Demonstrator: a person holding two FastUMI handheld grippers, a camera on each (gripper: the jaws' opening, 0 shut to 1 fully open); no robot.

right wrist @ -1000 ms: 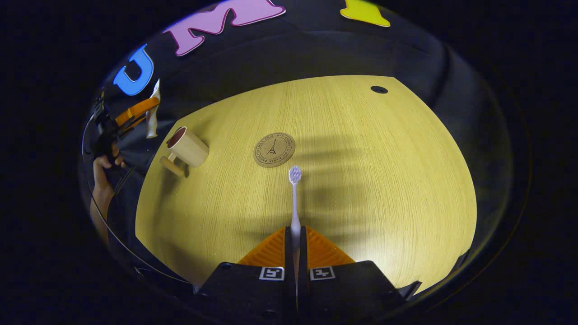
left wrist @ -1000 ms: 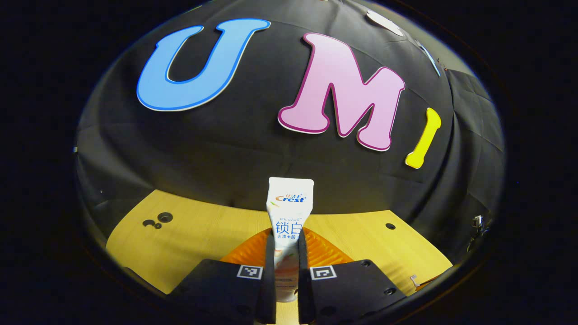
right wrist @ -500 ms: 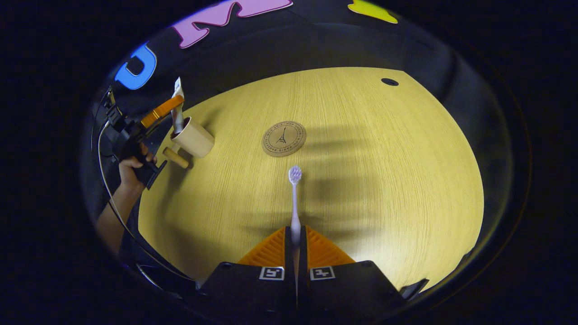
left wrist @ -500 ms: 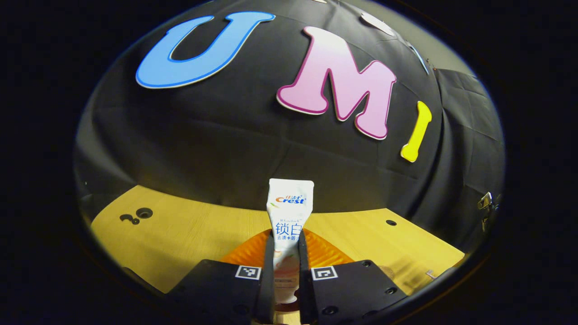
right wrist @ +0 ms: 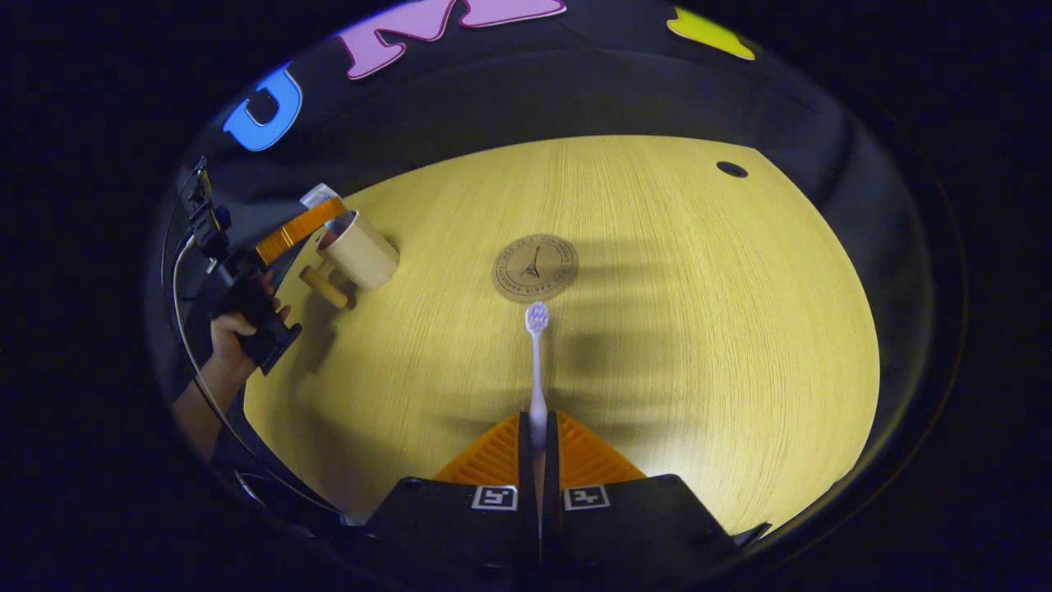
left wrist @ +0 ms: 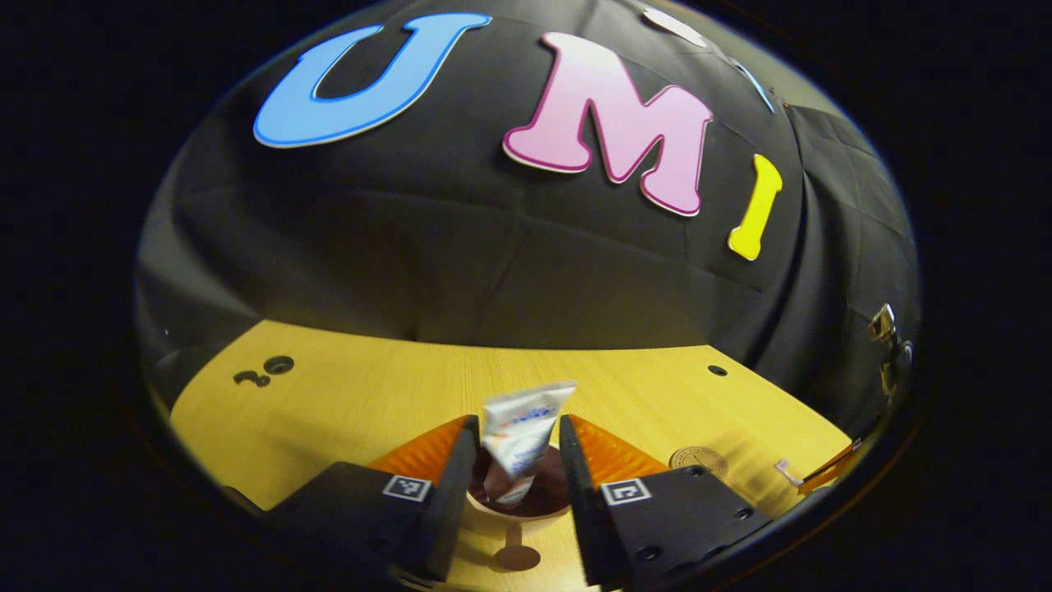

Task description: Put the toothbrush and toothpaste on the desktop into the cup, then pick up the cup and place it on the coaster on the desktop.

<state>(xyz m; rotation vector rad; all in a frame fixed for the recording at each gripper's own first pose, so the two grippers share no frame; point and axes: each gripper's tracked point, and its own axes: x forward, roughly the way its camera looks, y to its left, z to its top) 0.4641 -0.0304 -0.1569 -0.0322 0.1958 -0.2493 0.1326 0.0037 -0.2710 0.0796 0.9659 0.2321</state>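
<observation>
The left claw [left wrist: 511,460] stands apart, fingers on either side of the toothpaste [left wrist: 519,436] without touching it; the tube leans tilted in the cup [left wrist: 518,503], whose handle points back toward the camera. Beyond, the coaster [left wrist: 699,458] lies on the surface [left wrist: 345,395], with bare wood to the far edge. The right claw [right wrist: 537,432] is clamped on the toothbrush [right wrist: 537,362], its head just short of the coaster [right wrist: 535,267]. The cup [right wrist: 362,251] stands well to the left near the surface's edge, a hand [right wrist: 234,329] beside it.
</observation>
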